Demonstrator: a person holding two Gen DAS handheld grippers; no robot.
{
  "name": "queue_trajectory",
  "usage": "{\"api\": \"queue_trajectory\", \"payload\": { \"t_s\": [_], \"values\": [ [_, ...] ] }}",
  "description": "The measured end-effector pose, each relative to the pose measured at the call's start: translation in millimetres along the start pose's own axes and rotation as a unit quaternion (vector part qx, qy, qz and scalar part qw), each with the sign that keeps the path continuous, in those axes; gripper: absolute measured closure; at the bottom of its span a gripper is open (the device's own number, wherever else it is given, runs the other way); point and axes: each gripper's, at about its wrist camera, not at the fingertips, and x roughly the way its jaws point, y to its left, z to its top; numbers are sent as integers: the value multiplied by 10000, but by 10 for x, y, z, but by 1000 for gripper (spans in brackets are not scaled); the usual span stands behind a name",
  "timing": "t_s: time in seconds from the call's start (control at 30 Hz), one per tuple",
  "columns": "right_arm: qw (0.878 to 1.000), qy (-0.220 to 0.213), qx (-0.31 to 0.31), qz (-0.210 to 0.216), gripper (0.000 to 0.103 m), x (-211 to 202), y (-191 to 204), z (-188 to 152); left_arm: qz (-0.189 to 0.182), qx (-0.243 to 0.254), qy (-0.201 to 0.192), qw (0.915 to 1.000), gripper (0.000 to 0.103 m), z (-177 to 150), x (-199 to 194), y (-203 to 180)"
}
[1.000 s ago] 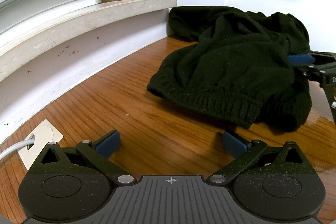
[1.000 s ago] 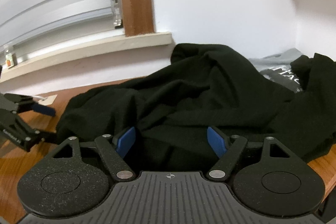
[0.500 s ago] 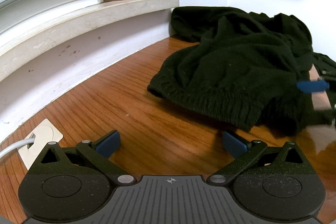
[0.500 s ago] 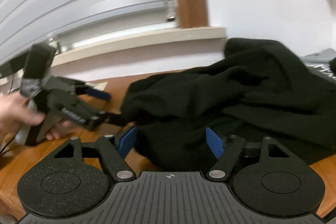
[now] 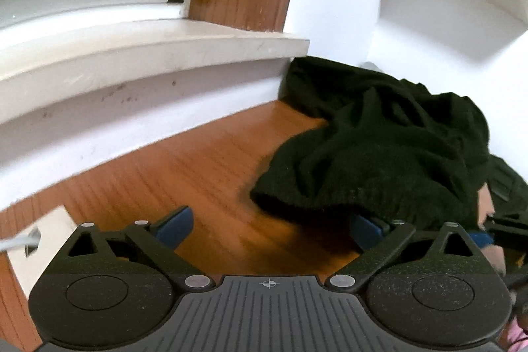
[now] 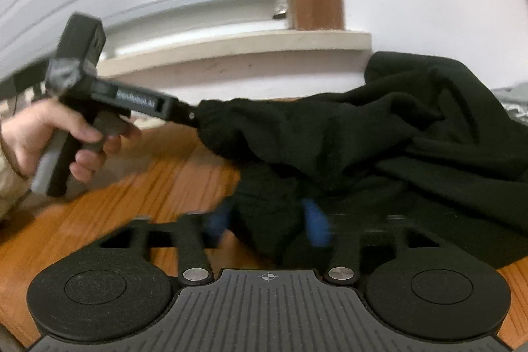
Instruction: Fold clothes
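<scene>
Right gripper, jaws closing w/ a fold of the black garment between them, blurred. Left gripper, jaws wide apart, nothing clamped, its right pad at the garment's hem. Garment lies crumpled on the wood table, running back to the white wall under the windowsill.

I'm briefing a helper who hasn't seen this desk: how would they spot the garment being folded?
Find the wooden tabletop below the white window sill. In its corner by the wall lies a crumpled black sweatshirt. Unlike the grey printed cloth behind it, it is plain black with ribbed hems.
</scene>
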Motion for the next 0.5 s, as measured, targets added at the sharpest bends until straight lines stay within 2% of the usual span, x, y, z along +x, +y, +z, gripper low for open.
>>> {"api": "queue_trajectory", "payload": {
  "t_s": [0.07, 0.13, 0.27, 0.4, 0.47, 0.5],
  "values": [
    [9999, -110, 112, -68, 86, -73, -74, 28, -128, -50, 1, 9999, 13, 36, 44, 9],
    [9990, -346, 89, -281, 88, -245, -141, 105, -25, 87, -31, 10000, 26, 72, 72, -35],
    [9945, -877, 65, -566, 89, -677, -262, 309, 98, 299, -131, 9994, 35, 153, 113, -127],
    [9913, -1089, -29, -742, 89, -1027, -332, 415, -55, 207, -232, 9995, 32, 233, 143, -228],
    [9894, -1155, -42, -879, 89, -1144, -375, 422, -31, 340, -222, 9992, 18, 202, 174, -293],
    [9883, -1188, -37, -952, 89, -1188, -399, 422, -19, 406, -217, 9989, 17, 186, 189, -326]
  ]
}}
